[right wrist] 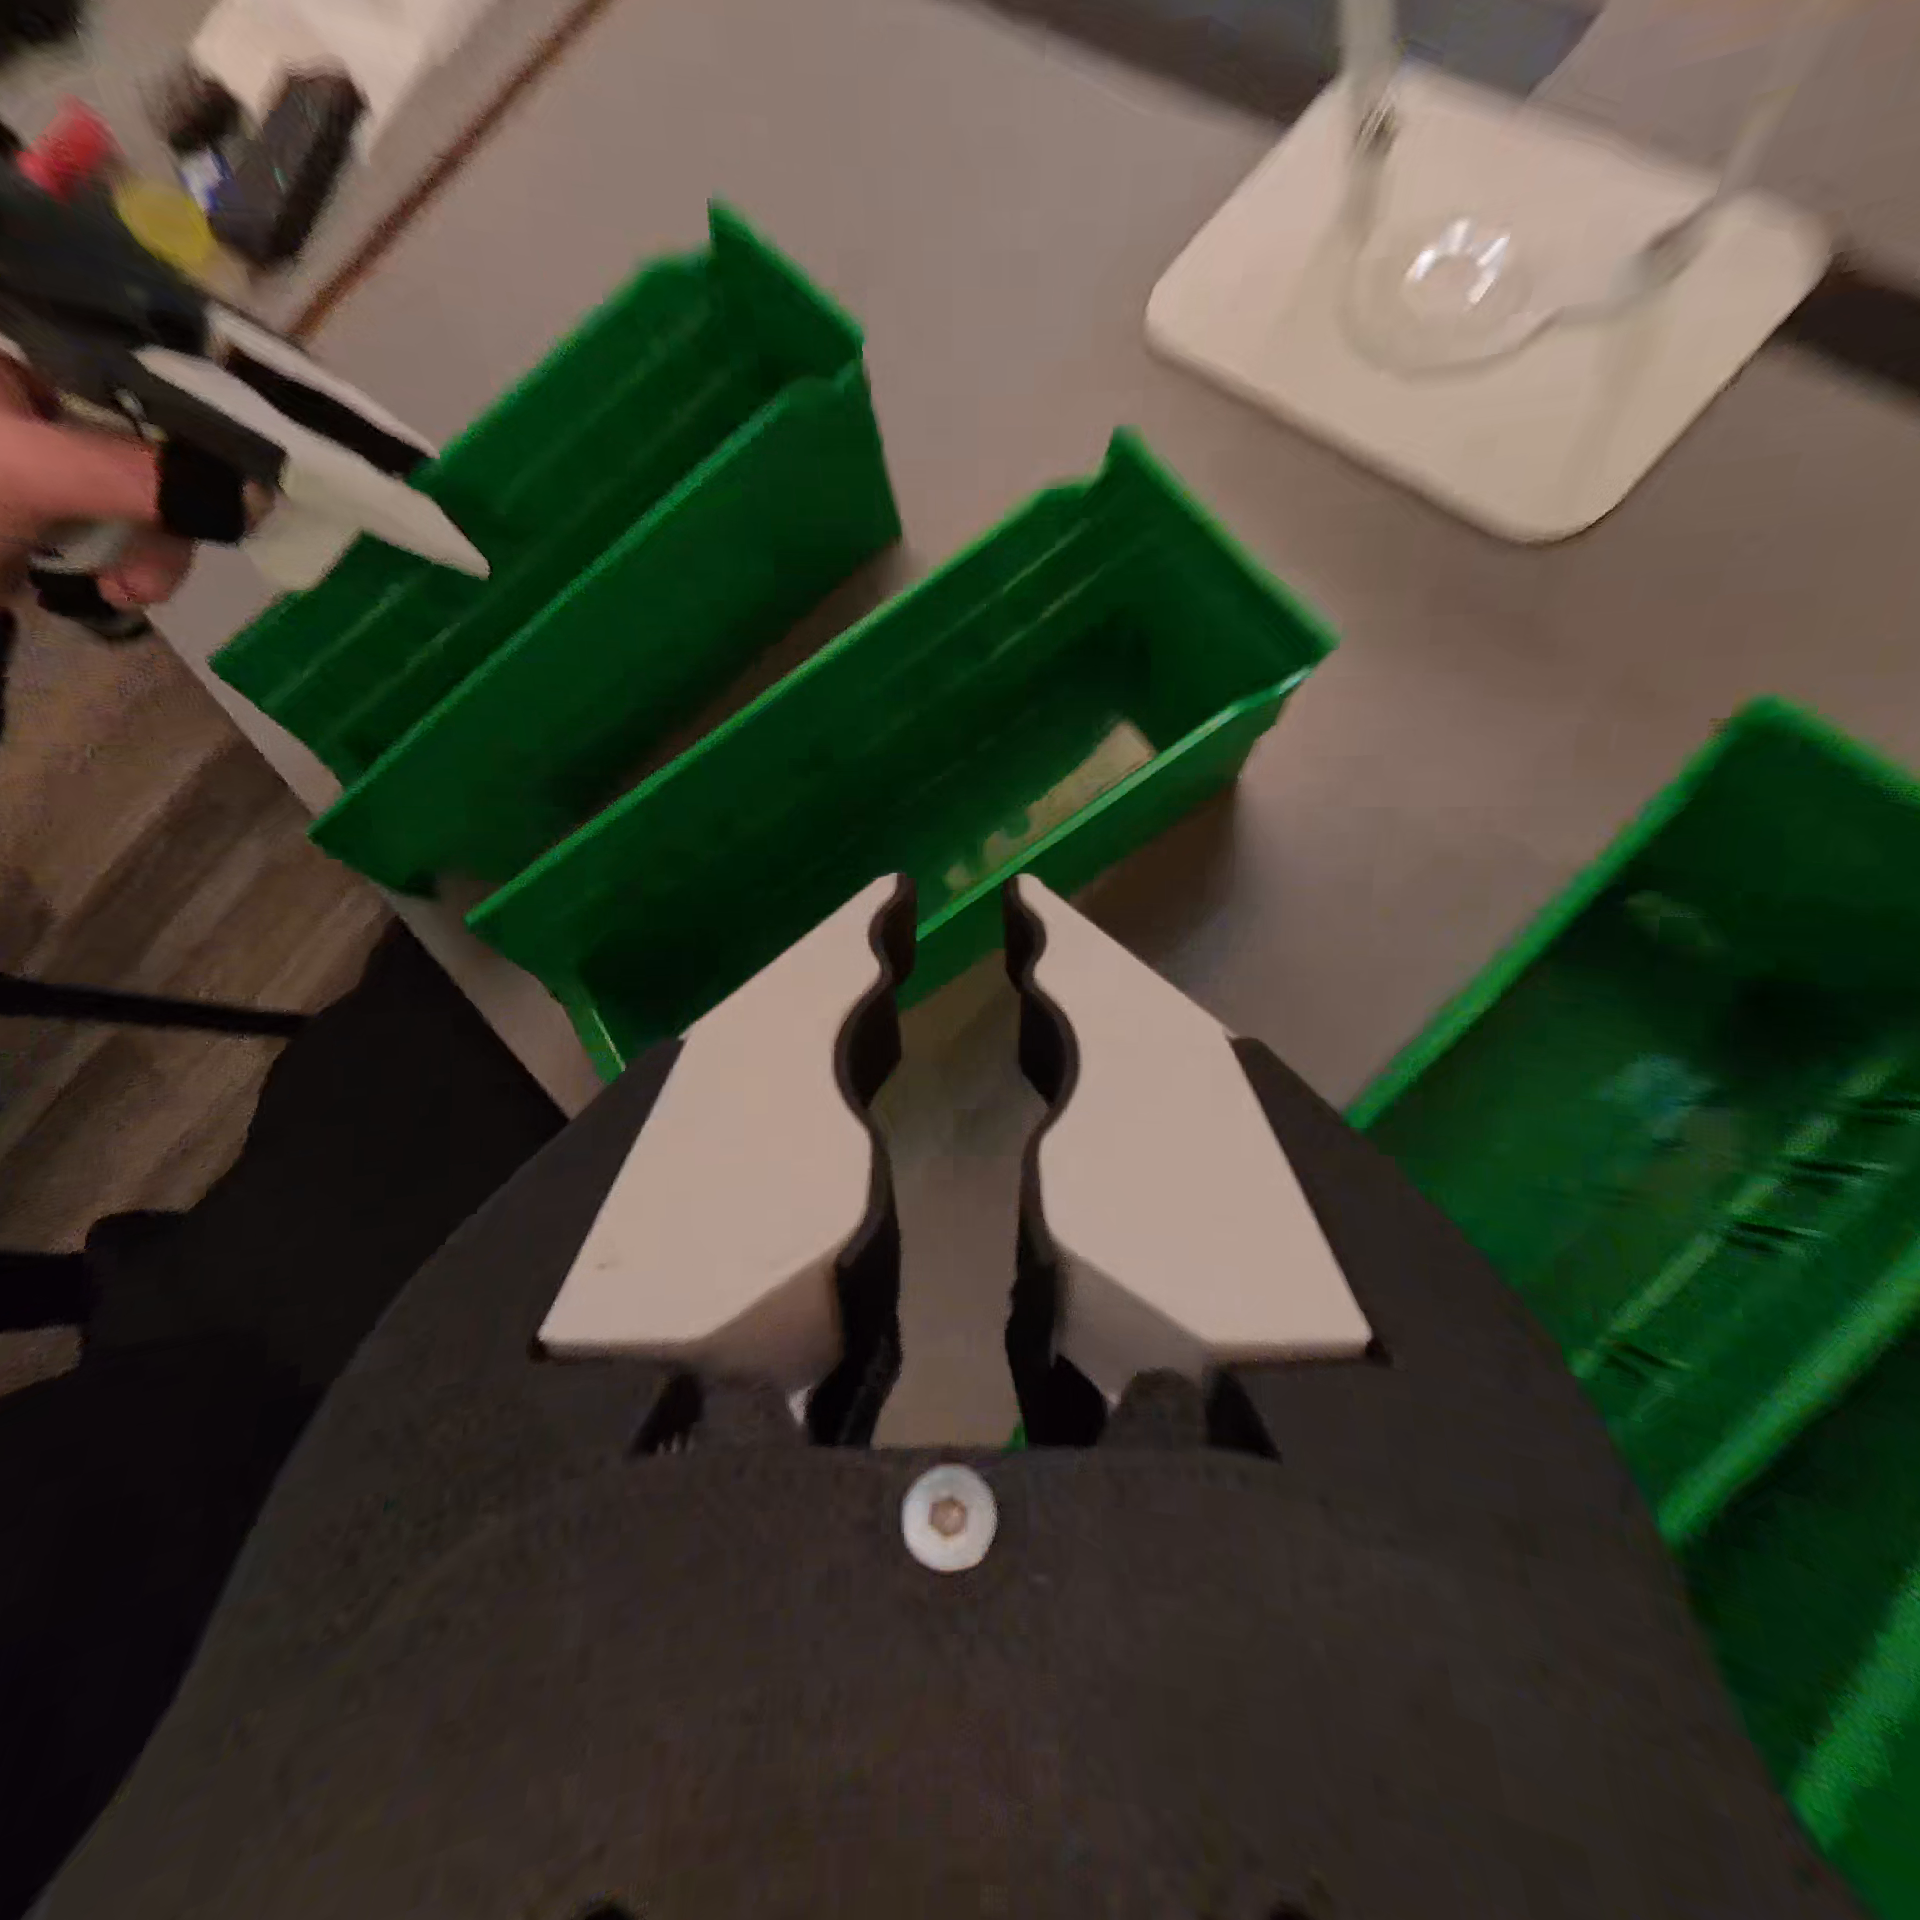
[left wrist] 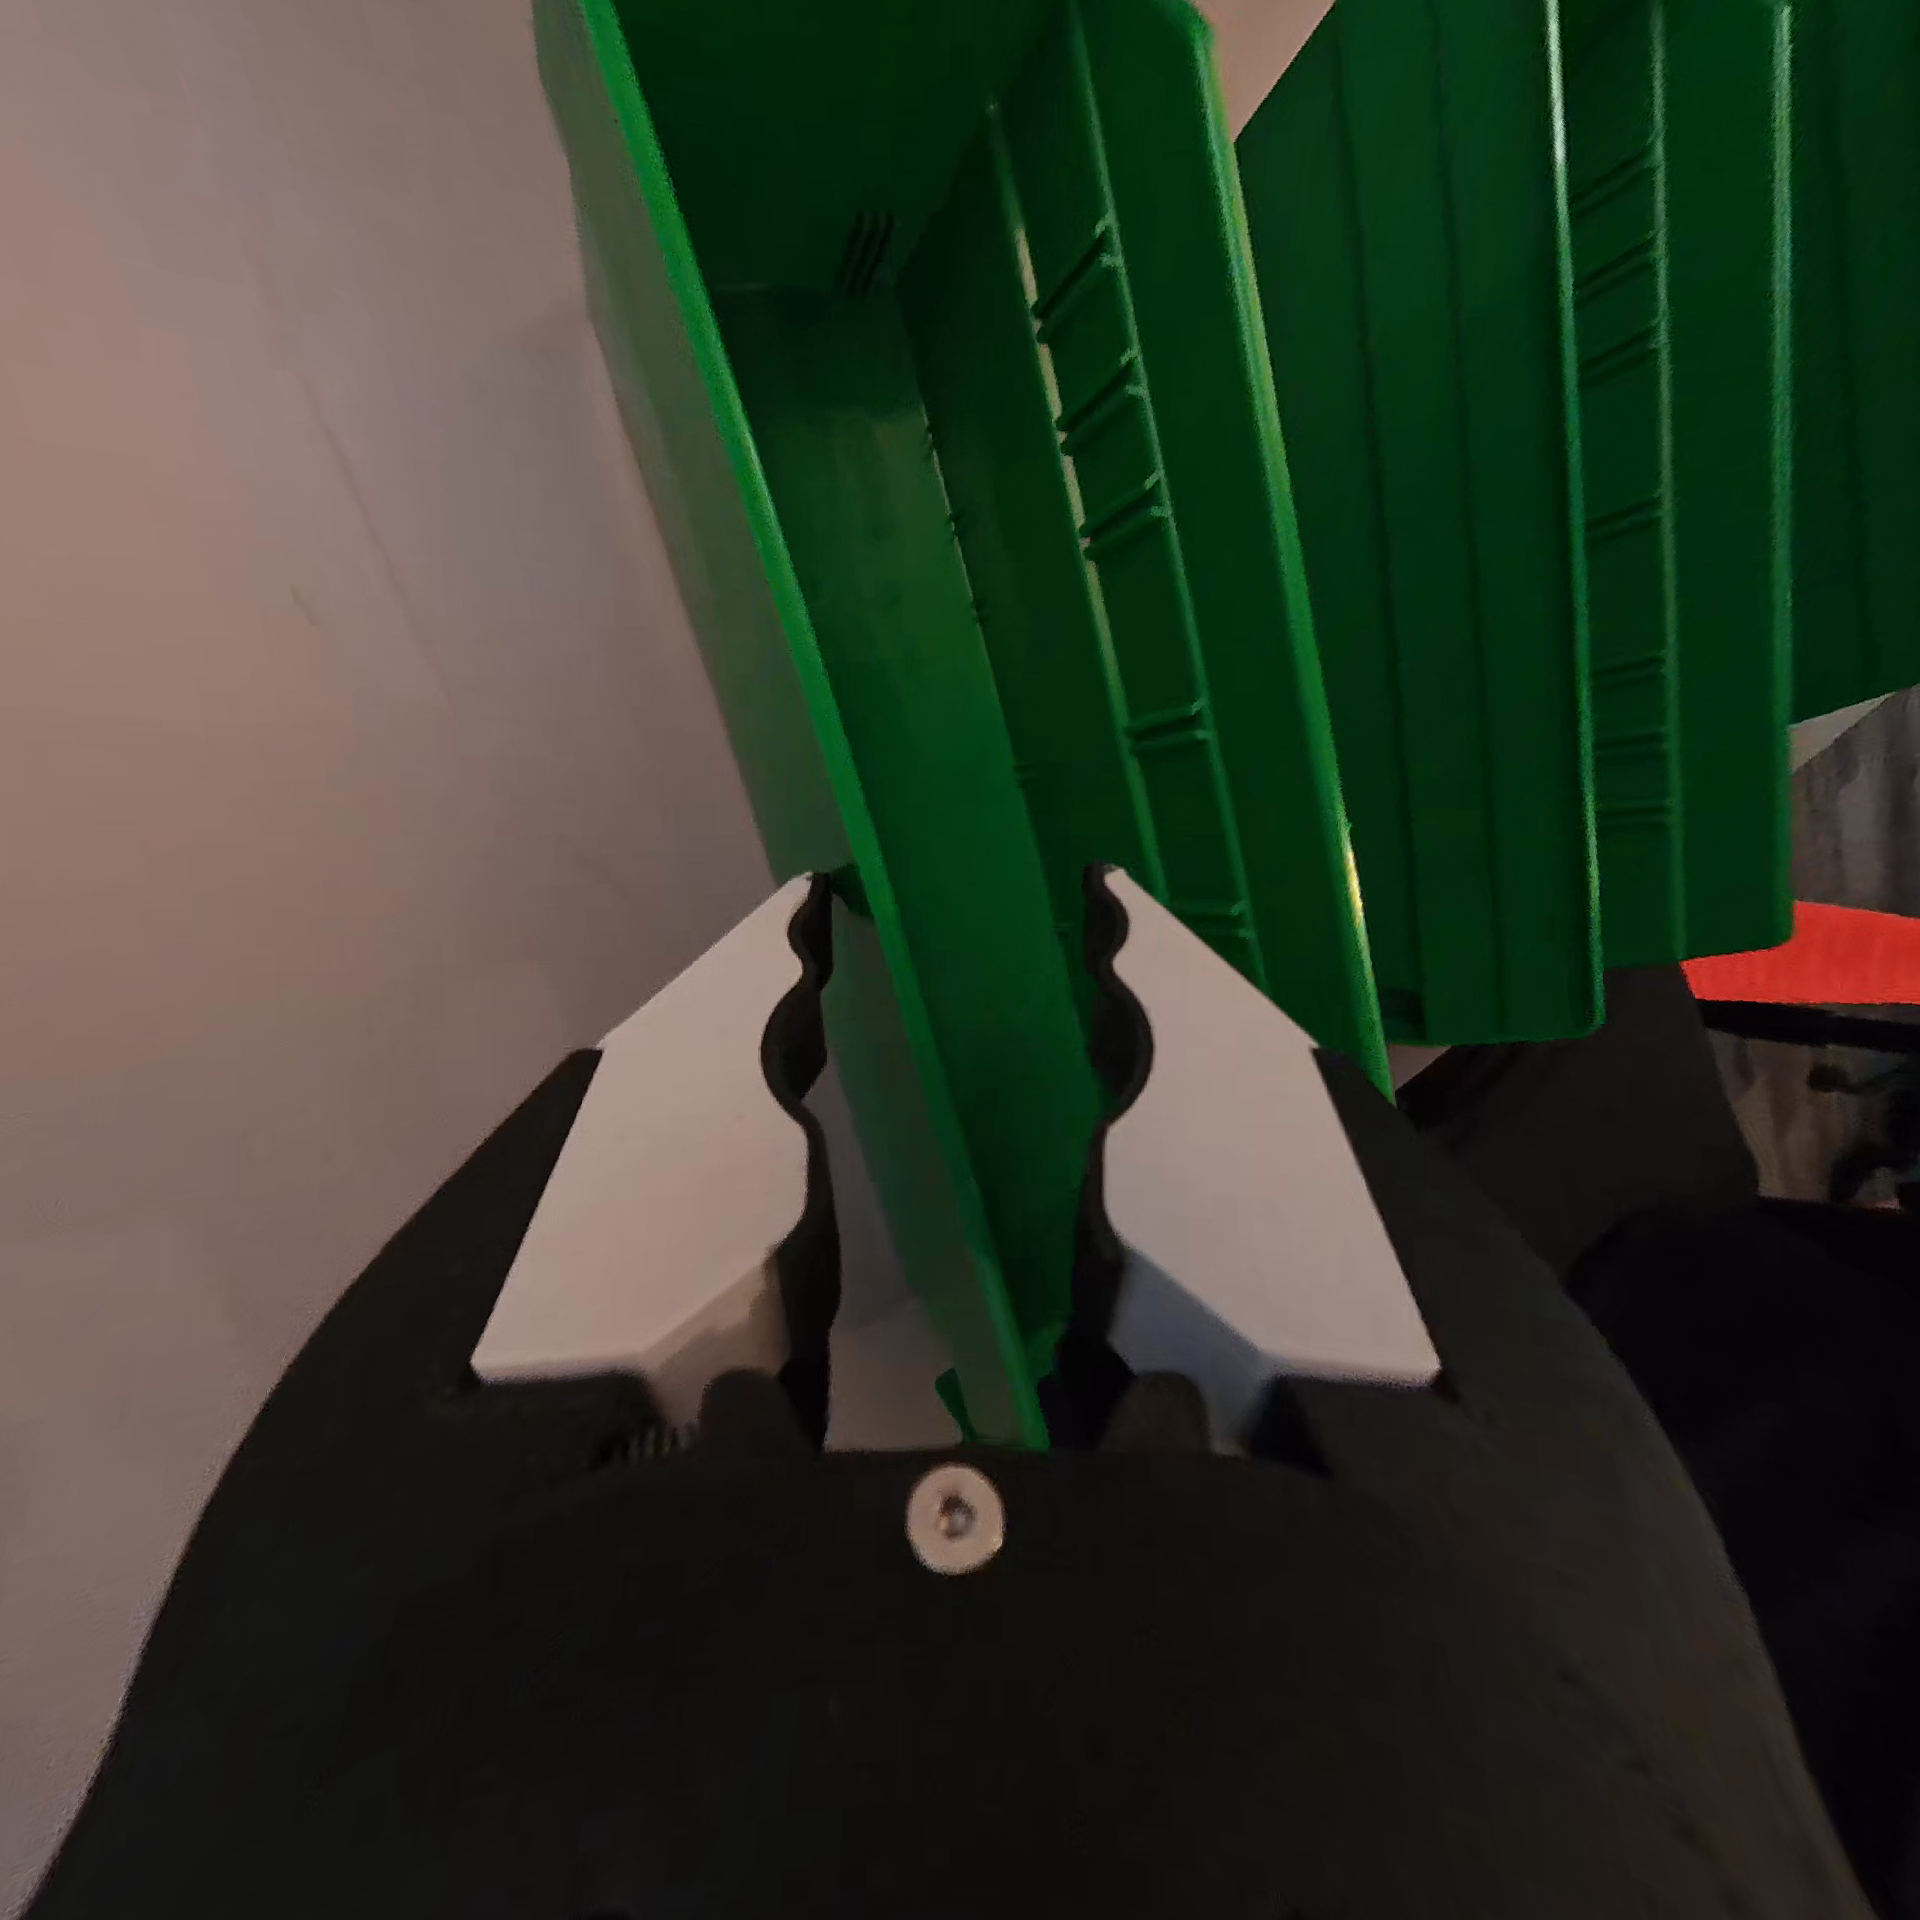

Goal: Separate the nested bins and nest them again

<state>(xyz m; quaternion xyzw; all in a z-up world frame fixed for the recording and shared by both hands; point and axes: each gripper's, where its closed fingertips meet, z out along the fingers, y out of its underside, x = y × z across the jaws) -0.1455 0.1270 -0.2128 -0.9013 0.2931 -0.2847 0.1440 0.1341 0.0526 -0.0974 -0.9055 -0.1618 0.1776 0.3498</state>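
Three green open-top bins stand apart on a grey table [right wrist: 1039, 260]: a left bin [right wrist: 623, 520], a middle bin [right wrist: 935, 707] and a right bin [right wrist: 1662, 1143]. My left gripper [left wrist: 956, 883] is shut on a long side wall of the left bin [left wrist: 935, 520], which runs slanted between its jaws. It also shows in the right wrist view [right wrist: 447, 540], at that bin's front end. The middle bin [left wrist: 1507, 520] is to its right. My right gripper [right wrist: 961, 883] hovers over the middle bin's near wall, with a narrow gap and nothing in it.
A white square base [right wrist: 1455, 343] with a clear stand on it sits at the back right. A hand [right wrist: 83, 499] holds the left gripper. The table's left edge drops to a wooden floor [right wrist: 125, 831]. Blurred clutter [right wrist: 260, 156] lies far left.
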